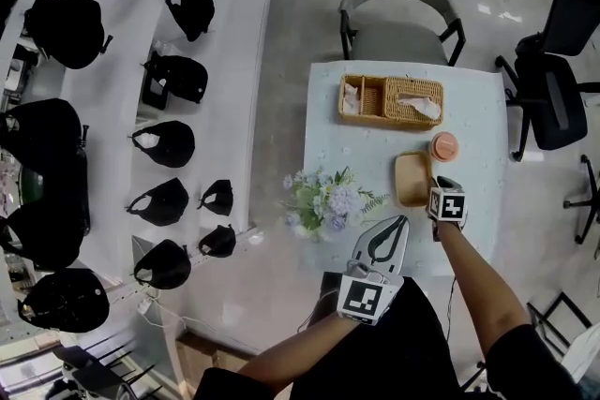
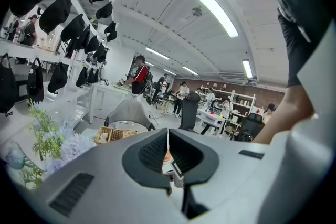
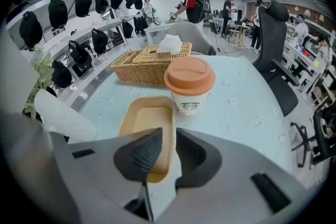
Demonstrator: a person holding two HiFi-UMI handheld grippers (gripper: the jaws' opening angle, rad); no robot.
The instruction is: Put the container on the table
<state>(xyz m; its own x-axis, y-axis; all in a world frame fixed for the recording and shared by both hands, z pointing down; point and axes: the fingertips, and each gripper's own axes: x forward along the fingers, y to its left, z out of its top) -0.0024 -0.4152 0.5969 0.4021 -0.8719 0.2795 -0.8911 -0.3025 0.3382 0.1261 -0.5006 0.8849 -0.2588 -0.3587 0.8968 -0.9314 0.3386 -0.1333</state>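
The shallow tan container (image 1: 411,178) lies flat on the pale blue table (image 1: 473,112), just in front of a paper cup with an orange lid (image 1: 443,146). My right gripper (image 1: 435,186) is at the container's near right corner. In the right gripper view the container (image 3: 147,118) has its right wall running between the jaws of my right gripper (image 3: 168,134), which stand slightly apart, open astride it, with the cup (image 3: 189,84) just beyond. My left gripper (image 1: 402,221) hovers near the table's front edge, shut and empty, as the left gripper view (image 2: 168,131) shows.
A wicker basket (image 1: 391,100) with tissues sits at the table's far side. A bunch of pale flowers (image 1: 328,200) stands at the table's left edge. A grey chair (image 1: 398,5) faces the far side, a black office chair (image 1: 553,80) is to the right, and shelves of black caps (image 1: 169,145) run along the left.
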